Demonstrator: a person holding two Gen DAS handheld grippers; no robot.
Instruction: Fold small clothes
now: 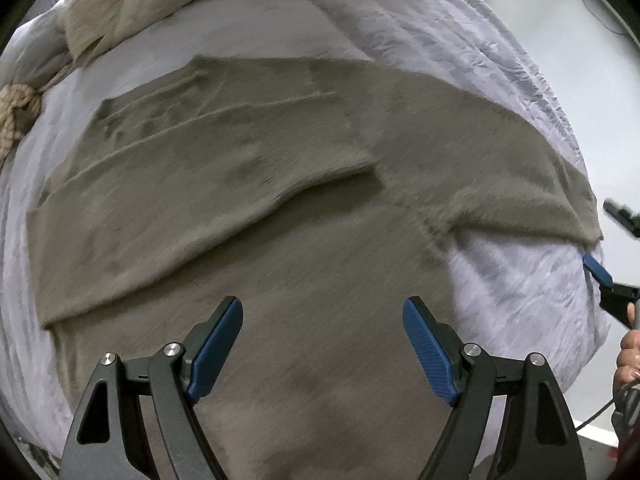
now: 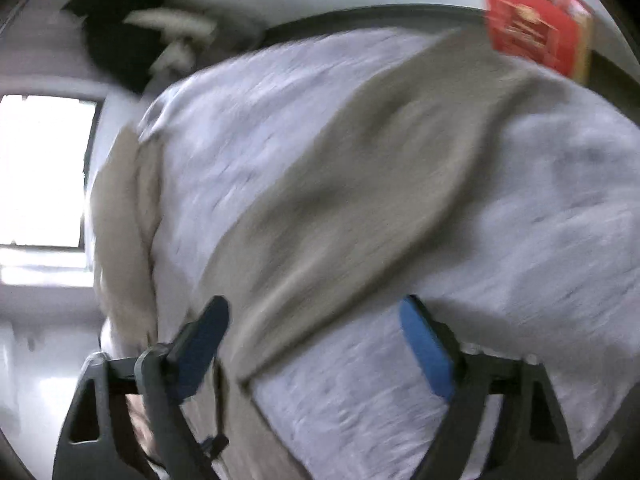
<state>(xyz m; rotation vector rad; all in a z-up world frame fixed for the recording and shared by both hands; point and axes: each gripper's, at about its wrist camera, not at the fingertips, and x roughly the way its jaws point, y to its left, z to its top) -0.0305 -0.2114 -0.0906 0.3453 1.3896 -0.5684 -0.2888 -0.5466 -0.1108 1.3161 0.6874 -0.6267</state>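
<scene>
Two wrist fisheyes, both aimed down along their fingers at the bed.

Left wrist view sat close above the taupe garment [image 1: 248, 208], facing across it toward cream bedding [image 1: 132, 4]; the right gripper [image 1: 612, 248] showed at its right edge. Right wrist view, blurred, looked low across the same garment [image 2: 360, 184] and pale sheet [image 2: 540, 240] toward a red box [image 2: 536, 28].

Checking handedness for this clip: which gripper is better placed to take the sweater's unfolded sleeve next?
Probably the right. The right gripper is open with the sleeve running between its fingers. The left gripper, also open, hovers over the sweater body, with the sleeve off to its right.
</scene>
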